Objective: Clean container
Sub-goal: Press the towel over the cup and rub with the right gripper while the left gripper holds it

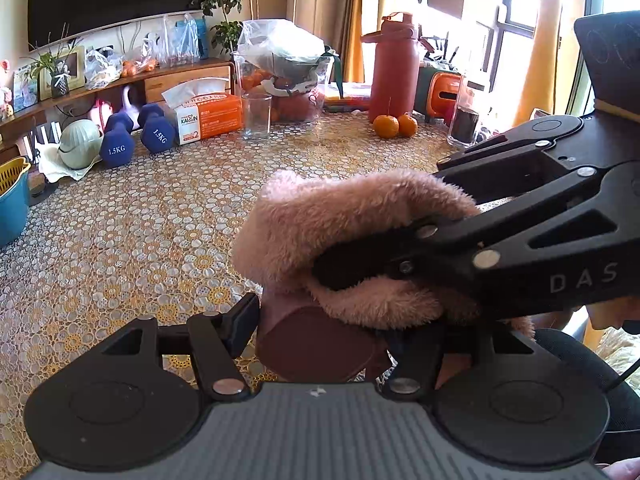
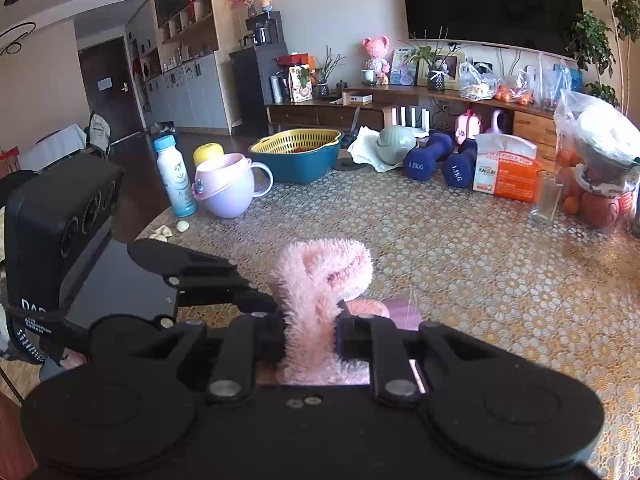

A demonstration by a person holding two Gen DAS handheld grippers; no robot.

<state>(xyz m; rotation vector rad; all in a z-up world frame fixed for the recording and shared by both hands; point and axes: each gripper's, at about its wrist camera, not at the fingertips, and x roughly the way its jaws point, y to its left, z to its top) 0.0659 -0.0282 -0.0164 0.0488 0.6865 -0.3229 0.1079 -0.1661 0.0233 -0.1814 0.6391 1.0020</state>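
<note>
Left gripper (image 1: 320, 316) apparently clamped; right gripper (image 2: 310, 328) pinched closed, crossing it.

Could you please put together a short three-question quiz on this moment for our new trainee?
1. True or false: the right gripper is shut on the fluffy pink cloth.
2. What does the left gripper hold? A) an empty glass B) a dark pink container C) a dumbbell
3. Fill in: two ____ lie on the table beside the red flask.

Key
1. True; the cloth is pinched between its fingers.
2. B; the dark pink container sits between its fingers, with the cloth pressed on top.
3. Oranges.
</note>
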